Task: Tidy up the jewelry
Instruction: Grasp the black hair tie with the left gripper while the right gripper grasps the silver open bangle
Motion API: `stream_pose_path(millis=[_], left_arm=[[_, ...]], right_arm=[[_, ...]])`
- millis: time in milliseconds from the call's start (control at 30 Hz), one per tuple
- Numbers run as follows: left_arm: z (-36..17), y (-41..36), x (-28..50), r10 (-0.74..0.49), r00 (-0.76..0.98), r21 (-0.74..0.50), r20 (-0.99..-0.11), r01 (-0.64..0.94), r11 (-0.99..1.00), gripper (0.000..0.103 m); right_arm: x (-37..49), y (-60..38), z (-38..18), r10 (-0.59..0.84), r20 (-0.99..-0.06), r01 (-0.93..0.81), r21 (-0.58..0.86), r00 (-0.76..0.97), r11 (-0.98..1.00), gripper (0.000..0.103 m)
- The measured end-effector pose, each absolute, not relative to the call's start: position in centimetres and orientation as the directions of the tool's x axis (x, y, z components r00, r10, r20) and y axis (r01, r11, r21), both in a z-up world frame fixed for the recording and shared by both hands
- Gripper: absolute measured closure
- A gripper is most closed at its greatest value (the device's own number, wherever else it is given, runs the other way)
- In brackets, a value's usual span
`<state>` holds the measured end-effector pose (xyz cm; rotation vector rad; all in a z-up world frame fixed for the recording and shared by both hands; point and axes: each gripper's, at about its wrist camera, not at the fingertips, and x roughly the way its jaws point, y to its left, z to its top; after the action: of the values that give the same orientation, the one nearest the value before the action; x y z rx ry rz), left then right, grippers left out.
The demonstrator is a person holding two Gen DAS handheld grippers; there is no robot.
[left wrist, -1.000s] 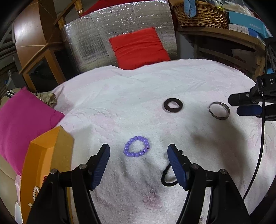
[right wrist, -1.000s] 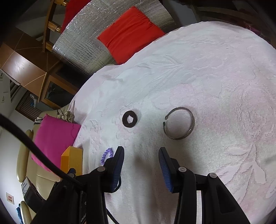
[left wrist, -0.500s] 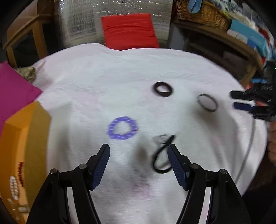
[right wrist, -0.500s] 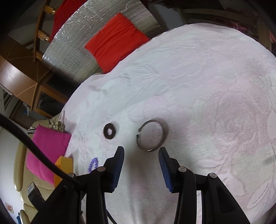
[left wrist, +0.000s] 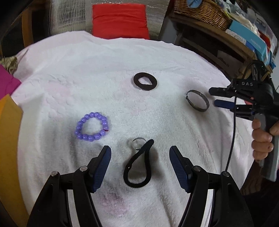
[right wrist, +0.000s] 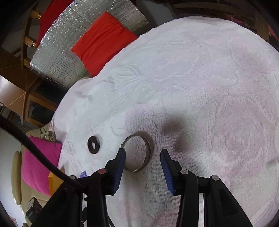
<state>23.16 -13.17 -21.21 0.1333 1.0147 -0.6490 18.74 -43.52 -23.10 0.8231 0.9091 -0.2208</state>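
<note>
On the white-pink towel (left wrist: 87, 78) lie a purple bead bracelet (left wrist: 91, 127), a black hair tie (left wrist: 138, 165) with a small clear ring (left wrist: 136, 141) beside it, a dark flat ring (left wrist: 145, 81) and a metal bangle (left wrist: 198, 103). My left gripper (left wrist: 140, 167) is open, its jaws either side of the black hair tie. My right gripper (right wrist: 143, 167) is open just above the metal bangle (right wrist: 139, 153), which lies between its fingertips. The right gripper also shows in the left wrist view (left wrist: 221, 97), right of the bangle.
An orange box (left wrist: 8, 139) stands at the towel's left edge. A pink cushion (right wrist: 38, 165) lies beyond it. A red cushion (left wrist: 120, 21) and silver foil padding stand at the back. A wooden shelf with a wicker basket (left wrist: 202, 12) is at the back right.
My left gripper has shifted right from the purple bracelet to the black hair tie. My right gripper has moved forward and down over the metal bangle.
</note>
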Motion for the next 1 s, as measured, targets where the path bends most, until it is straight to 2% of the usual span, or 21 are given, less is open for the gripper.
stream_pose_path(millis=[167, 267, 333, 433, 500, 533, 567, 667, 733, 767, 1000], left_arm=[[-21.9, -13.8, 23.8, -0.457, 0.330, -0.219, -0.826, 0.559, 0.800, 0.036], [-22.3, -14.3, 23.8, -0.459, 0.316, -0.222, -0.831, 0.567, 0.793, 0.046], [-22.5, -14.5, 23.9, -0.450, 0.324, -0.209, -0.832, 0.568, 0.796, 0.048], [-22.5, -14.5, 24.0, -0.450, 0.331, -0.210, -0.829, 0.563, 0.800, 0.056], [-22.5, -14.2, 24.1, -0.456, 0.332, -0.218, -0.826, 0.556, 0.802, 0.070], [-22.5, -14.1, 24.2, -0.460, 0.331, -0.225, -0.824, 0.554, 0.802, 0.074], [-22.5, -13.9, 24.3, -0.465, 0.328, -0.233, -0.822, 0.552, 0.801, 0.078], [-22.4, -13.3, 24.4, -0.484, 0.319, -0.259, -0.815, 0.547, 0.796, 0.080], [-22.3, -13.1, 24.4, -0.491, 0.319, -0.267, -0.811, 0.546, 0.794, 0.080], [-22.2, -12.9, 24.4, -0.496, 0.319, -0.272, -0.808, 0.545, 0.793, 0.080], [-20.3, -11.0, 24.0, -0.514, 0.359, -0.278, -0.779, 0.537, 0.796, 0.085]], right_arm=[[20.3, -42.5, -23.5, 0.100, -0.808, 0.501, 0.451, 0.580, 0.739, 0.058], [20.9, -41.8, -23.4, 0.080, -0.818, 0.479, 0.409, 0.569, 0.777, 0.057], [21.1, -41.2, -23.2, 0.058, -0.825, 0.466, 0.374, 0.562, 0.802, 0.042], [21.7, -39.9, -23.4, 0.049, -0.835, 0.426, 0.329, 0.548, 0.843, 0.036], [22.0, -38.9, -23.5, 0.020, -0.843, 0.407, 0.280, 0.537, 0.870, 0.031], [22.2, -38.3, -23.5, 0.000, -0.846, 0.394, 0.248, 0.533, 0.885, 0.029], [22.3, -37.8, -23.6, -0.015, -0.849, 0.379, 0.219, 0.528, 0.899, 0.029], [22.6, -36.6, -24.0, -0.084, -0.856, 0.358, 0.122, 0.510, 0.926, 0.029], [22.6, -36.1, -24.1, -0.145, -0.853, 0.361, 0.053, 0.501, 0.931, 0.039], [22.5, -35.9, -24.2, -0.164, -0.849, 0.359, 0.032, 0.502, 0.933, 0.039], [21.6, -36.2, -23.2, -0.119, -0.837, 0.366, 0.103, 0.534, 0.925, 0.040]])
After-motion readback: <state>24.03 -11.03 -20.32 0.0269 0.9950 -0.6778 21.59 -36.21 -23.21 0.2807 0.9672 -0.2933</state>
